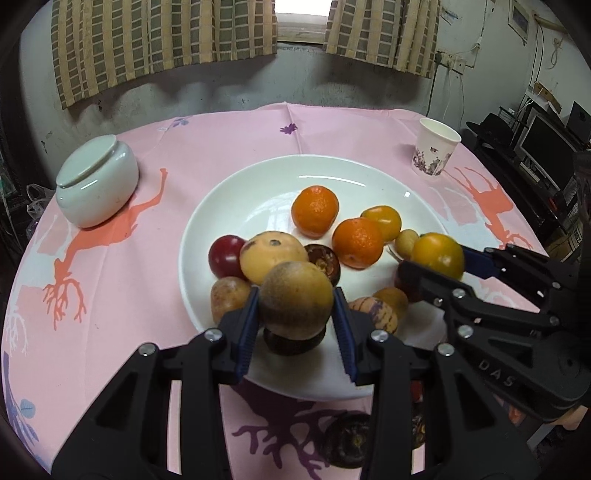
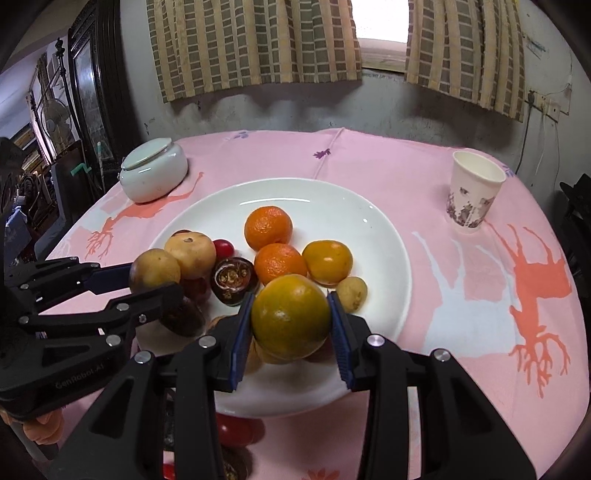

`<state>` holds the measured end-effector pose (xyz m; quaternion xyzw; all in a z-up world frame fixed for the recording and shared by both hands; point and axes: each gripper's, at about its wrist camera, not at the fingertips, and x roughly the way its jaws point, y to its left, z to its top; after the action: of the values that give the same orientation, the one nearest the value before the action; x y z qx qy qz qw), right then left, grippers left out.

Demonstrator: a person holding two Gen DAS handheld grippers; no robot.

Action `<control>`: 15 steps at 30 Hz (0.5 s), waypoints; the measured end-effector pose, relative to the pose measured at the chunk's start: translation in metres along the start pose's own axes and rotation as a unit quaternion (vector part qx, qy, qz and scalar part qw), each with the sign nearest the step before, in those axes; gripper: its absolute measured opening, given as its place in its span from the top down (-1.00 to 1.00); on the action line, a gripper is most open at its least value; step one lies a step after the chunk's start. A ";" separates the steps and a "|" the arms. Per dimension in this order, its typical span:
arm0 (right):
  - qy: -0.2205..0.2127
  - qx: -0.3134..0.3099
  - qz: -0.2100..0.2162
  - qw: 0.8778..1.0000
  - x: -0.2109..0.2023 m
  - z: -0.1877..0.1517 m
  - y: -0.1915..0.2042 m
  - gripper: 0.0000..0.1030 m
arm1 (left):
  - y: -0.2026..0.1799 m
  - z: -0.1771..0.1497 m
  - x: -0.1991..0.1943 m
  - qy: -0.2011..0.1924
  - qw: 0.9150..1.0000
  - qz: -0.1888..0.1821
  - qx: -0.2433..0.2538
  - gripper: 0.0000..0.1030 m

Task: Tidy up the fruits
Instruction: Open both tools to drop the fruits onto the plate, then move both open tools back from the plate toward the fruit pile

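Blue-padded left tongs [image 1: 295, 314] are clamping a brownish round fruit [image 1: 295, 301] above the white plate [image 1: 236, 192], while right tongs [image 2: 291, 325] are gripping a yellow-green citrus [image 2: 291, 316]. Both seem firm, light and smooth-skinned; gripping across the widest middle is keeping them from rolling.

**A dim room with a bright window**

A grey, stained wall [image 1: 229, 92] stands behind the table. Checked curtains [image 2: 251, 44] hang on both sides of a small bright window [image 2: 382, 33]. A dark cabinet [image 2: 88, 85] stands left; monitors [image 1: 546, 140] right.

Left gripper [image 1: 295, 314], right gripper [image 2: 291, 321]: jaws clamped, angled down.
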<state>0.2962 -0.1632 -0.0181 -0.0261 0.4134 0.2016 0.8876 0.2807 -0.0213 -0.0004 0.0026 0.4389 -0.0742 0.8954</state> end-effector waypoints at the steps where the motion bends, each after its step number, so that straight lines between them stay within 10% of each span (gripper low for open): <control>1: -0.005 0.003 -0.001 1.000 0.001 0.001 0.000 0.19 | 0.000 0.001 0.001 0.000 1.000 -0.006 -0.001 0.20; 5: -0.020 0.023 0.009 0.999 -0.002 0.002 -0.006 0.12 | 0.009 0.005 -0.006 -0.018 0.999 -0.011 -0.029 -0.29; 15: -0.042 0.014 0.001 0.999 -0.035 -0.006 -0.004 0.12 | 0.008 -0.002 -0.036 -0.036 0.999 -0.001 -0.017 -0.30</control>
<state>0.2733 -0.1804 0.0037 -0.0048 0.3787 0.1972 0.9043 0.2585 -0.0090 0.0267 -0.0160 0.4074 -0.0679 0.9106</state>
